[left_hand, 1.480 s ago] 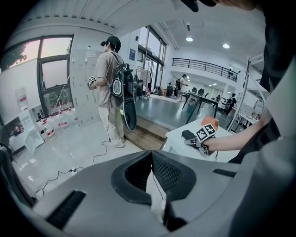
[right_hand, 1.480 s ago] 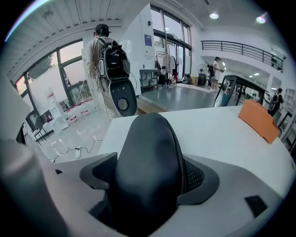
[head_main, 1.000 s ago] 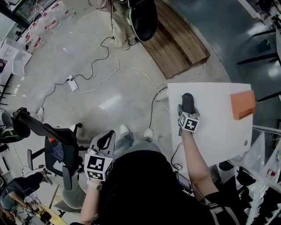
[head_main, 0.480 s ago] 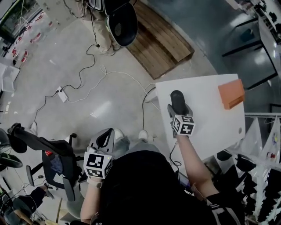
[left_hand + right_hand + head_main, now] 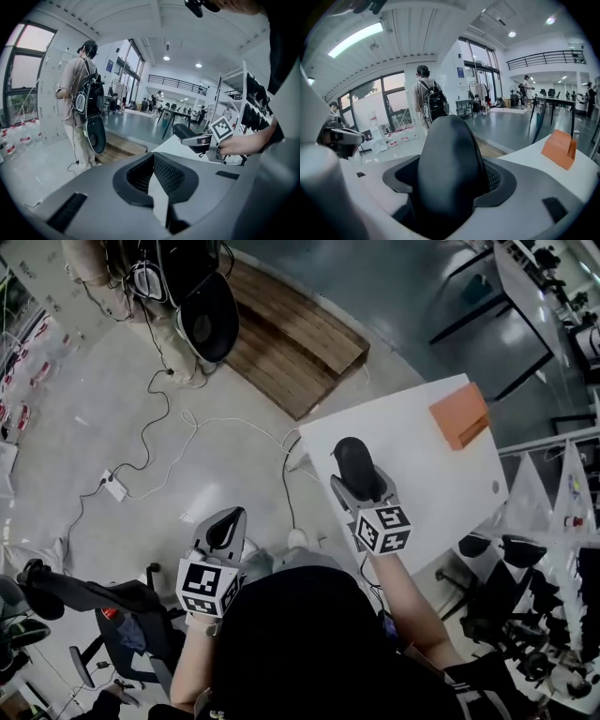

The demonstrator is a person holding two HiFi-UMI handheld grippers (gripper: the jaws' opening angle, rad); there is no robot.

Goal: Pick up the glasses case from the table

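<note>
Right gripper (image 5: 356, 486) clamped round black glasses case (image 5: 349, 456), over table (image 5: 441, 484) near its left edge | left gripper (image 5: 225, 529) jaws together, empty | we judge case light, rigid, smooth; best gripped mid-body, across width

left gripper (image 5: 228, 527) and right gripper (image 5: 361, 488): grey shells, black mesh pads (image 5: 172, 176), white cube (image 5: 383, 530) with black square markers each. wearer: black top (image 5: 300, 643), grey trousers (image 5: 257, 564).

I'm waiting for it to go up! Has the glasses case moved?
No: the glasses case, in the right hand-held gripper, sits just as far from the orange box as before.
</note>
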